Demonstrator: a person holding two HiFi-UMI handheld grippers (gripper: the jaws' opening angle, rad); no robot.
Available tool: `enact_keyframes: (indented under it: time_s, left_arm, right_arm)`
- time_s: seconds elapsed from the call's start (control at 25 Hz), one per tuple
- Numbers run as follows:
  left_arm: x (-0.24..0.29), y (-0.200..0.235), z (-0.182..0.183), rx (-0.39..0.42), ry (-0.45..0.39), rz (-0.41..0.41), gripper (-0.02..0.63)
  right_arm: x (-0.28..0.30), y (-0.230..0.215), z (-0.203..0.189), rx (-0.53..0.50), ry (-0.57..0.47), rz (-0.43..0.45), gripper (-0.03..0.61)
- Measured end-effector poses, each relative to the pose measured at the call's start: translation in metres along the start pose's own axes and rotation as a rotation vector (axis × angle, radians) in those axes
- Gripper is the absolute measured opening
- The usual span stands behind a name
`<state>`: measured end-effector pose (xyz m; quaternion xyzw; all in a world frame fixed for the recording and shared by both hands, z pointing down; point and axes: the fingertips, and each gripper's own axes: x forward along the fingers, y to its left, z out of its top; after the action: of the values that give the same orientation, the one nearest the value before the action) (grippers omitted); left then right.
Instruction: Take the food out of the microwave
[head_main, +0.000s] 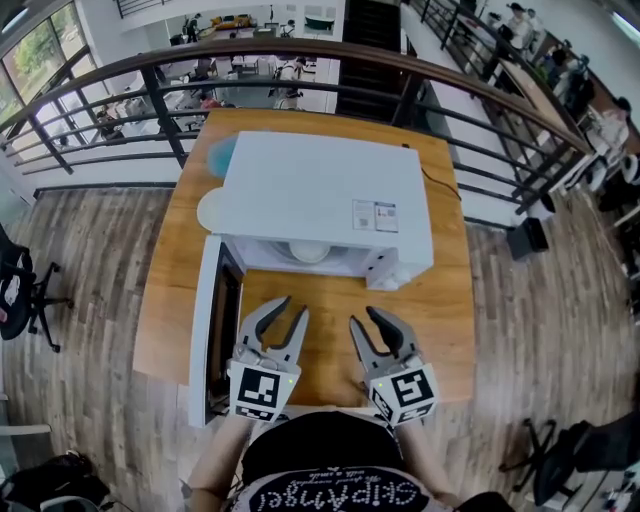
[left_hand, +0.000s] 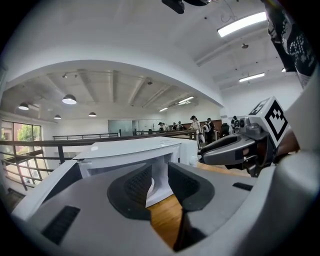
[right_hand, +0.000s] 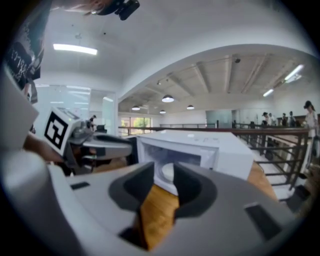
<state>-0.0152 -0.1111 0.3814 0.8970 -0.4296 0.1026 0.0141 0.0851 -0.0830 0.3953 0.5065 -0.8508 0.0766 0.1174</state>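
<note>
wooden table (head_main: 328, 345) beside railing (head_main: 300, 50) holds microwave (head_main: 320, 195).

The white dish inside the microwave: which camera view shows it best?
The right gripper view: it looks level into the open microwave and shows the dish past its jaws. The head view shows only its front edge under the top; the left gripper view, a sliver at most.
</note>
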Motion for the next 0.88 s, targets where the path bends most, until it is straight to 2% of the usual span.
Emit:
enact_keyframes:
  time_s: [0.2, 0.4, 0.56, 0.72, 0.88]
  left_arm:
    - [0.022, 0.014, -0.01, 0.032, 0.031, 0.022, 0.133]
    - [0.045, 0.02, -0.032, 0.036, 0.087, 0.008, 0.185]
    - [0.06, 0.024, -0.054, 0.086, 0.145, -0.02, 0.219]
    - [0.072, 0.041, -0.081, 0.148, 0.232, -0.011, 0.243]
    - [0.081, 0.049, -0.098, 0.156, 0.28, -0.01, 0.253]
  right_arm:
    - [0.02, -0.01, -0.009, -0.073, 0.069, 0.0, 0.127]
    - [0.042, -0.014, -0.011, -0.093, 0.087, 0.021, 0.149]
    - [0.059, -0.01, -0.02, -0.127, 0.12, 0.045, 0.16]
    - [0.08, -0.012, -0.029, -0.165, 0.143, 0.065, 0.161]
    - [0.092, -0.016, -0.037, -0.175, 0.162, 0.071, 0.161]
